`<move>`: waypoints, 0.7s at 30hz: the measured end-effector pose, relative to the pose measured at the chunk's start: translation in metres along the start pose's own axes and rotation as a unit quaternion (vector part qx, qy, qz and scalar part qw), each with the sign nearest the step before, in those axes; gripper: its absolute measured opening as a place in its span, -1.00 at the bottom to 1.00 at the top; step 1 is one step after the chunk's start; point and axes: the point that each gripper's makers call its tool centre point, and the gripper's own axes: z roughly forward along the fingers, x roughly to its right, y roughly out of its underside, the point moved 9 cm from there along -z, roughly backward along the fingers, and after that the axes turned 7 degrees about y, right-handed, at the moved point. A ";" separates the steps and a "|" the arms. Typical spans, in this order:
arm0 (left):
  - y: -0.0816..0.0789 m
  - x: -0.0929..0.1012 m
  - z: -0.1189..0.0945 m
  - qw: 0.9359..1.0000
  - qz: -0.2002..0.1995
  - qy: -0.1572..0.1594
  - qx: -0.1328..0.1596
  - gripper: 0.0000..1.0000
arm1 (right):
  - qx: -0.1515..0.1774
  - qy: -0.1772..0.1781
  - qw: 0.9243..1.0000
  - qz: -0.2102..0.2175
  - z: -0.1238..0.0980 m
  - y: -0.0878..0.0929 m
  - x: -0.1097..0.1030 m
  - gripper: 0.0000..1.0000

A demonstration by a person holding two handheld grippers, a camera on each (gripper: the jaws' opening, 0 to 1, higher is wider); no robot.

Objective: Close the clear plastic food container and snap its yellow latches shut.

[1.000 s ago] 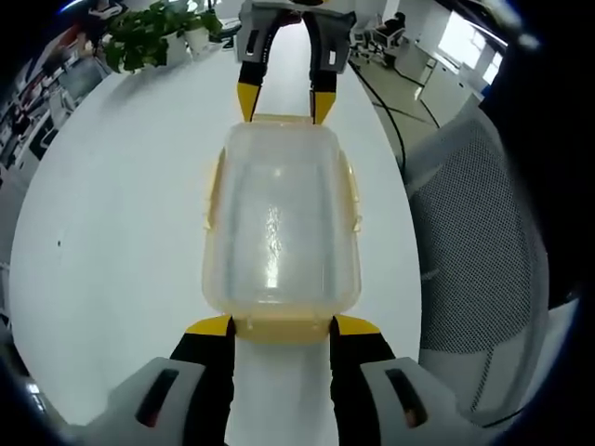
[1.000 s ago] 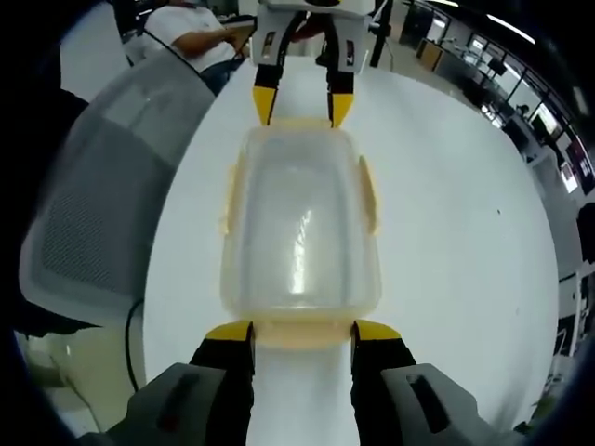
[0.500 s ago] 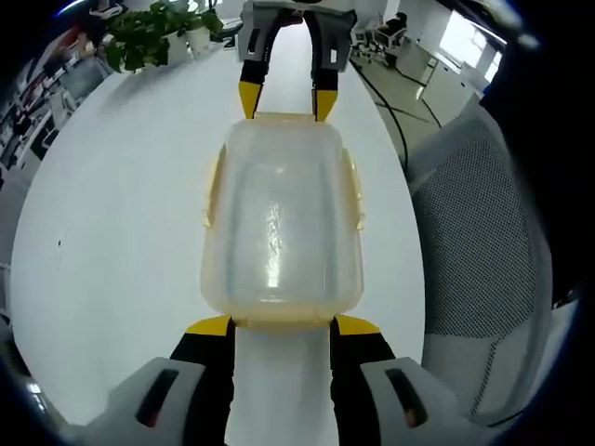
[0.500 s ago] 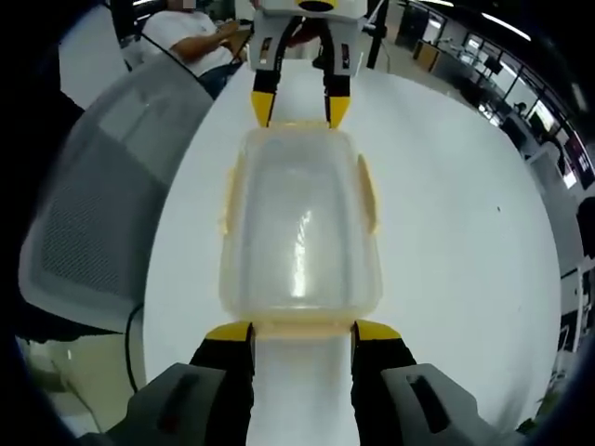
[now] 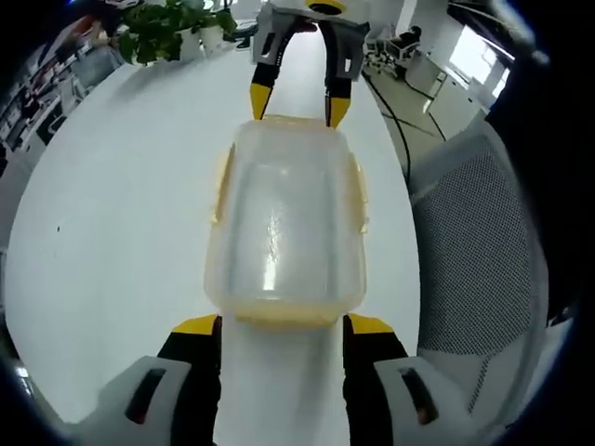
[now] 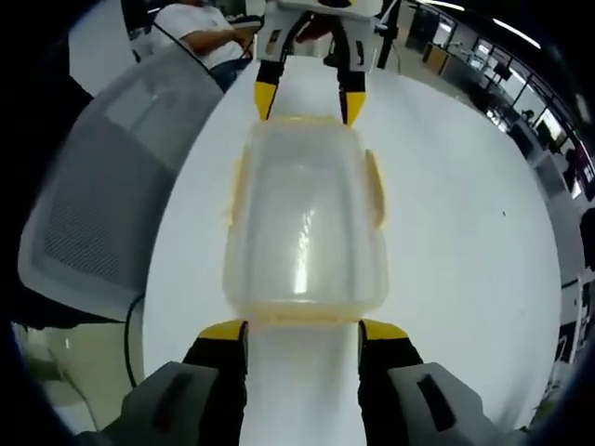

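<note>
Container, clear plastic, yellow-latched, on white desk; my left gripper and right gripper gape empty at opposite ends; I'd press end latches squarely.

In the left gripper view the near end latch of the container is lying out of sight under its lid rim. A plant is being cut off at the top edge. In the right gripper view a seated person is being cropped at upper left.
</note>
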 end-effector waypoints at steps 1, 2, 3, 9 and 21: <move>0.000 0.000 0.000 1.000 -0.003 -0.001 0.000 0.01 | -0.001 0.001 1.000 0.002 0.000 0.000 0.000 -0.06; 0.000 -0.001 -0.001 1.000 -0.006 -0.002 0.002 0.01 | -0.003 0.002 1.000 0.006 -0.001 0.001 0.000 -0.06; 0.000 0.000 -0.001 1.000 -0.007 -0.002 0.003 0.01 | -0.003 0.002 1.000 0.011 -0.001 0.001 0.000 -0.06; 0.001 0.004 -0.004 0.999 -0.033 0.004 0.026 -0.02 | 0.012 0.009 0.997 0.075 -0.009 0.003 0.004 -0.12; 0.006 0.012 -0.014 0.990 -0.117 0.007 0.080 0.01 | 0.049 0.008 0.978 0.203 -0.026 0.005 0.006 -0.12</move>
